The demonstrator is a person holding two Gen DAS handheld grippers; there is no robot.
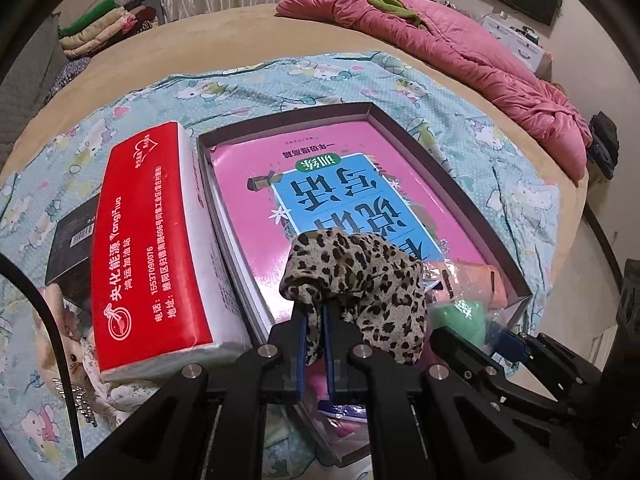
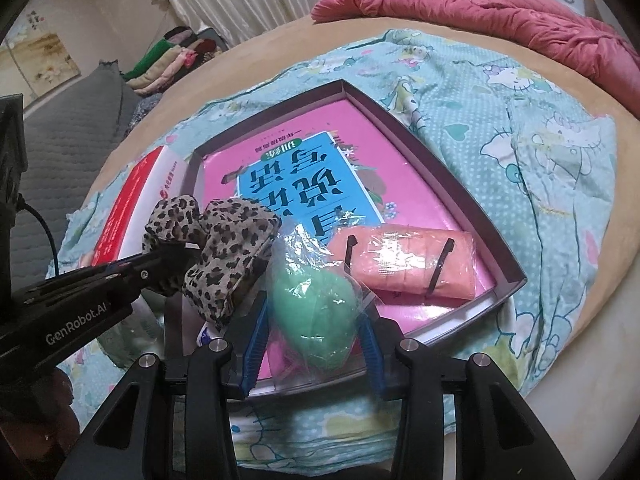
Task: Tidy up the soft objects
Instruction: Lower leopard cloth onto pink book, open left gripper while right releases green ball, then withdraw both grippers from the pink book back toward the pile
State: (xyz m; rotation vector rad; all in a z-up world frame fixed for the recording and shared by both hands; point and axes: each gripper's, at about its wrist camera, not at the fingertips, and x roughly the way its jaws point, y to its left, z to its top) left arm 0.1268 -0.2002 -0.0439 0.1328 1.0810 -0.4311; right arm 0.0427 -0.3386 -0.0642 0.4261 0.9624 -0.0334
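A red tissue pack [image 1: 156,248] lay just beside the shallow box's [image 1: 280,118] left wall, with a dark carton [image 1: 70,248] and a plush toy [image 1: 76,354] further left on the cartoon-print sheet [image 1: 500,168]. A pink quilt [image 1: 480,52] was heaped along the far edge of the bed, well apart from the box. Inside the box a pink book [image 1: 248,200] covered the floor. The left gripper [image 1: 314,332] had its jaws pinched tight on the leopard-print cloth [image 1: 360,280], which bunched above the box's near end and hid much of what lay behind it. The right wrist view showed more: the right gripper [image 2: 312,340] held its blue fingers [image 2: 254,344] closed against a bagged green soft ball [image 2: 316,316] over the box's near edge, and a wrapped orange towel [image 2: 412,268] rested on the book in the near right corner
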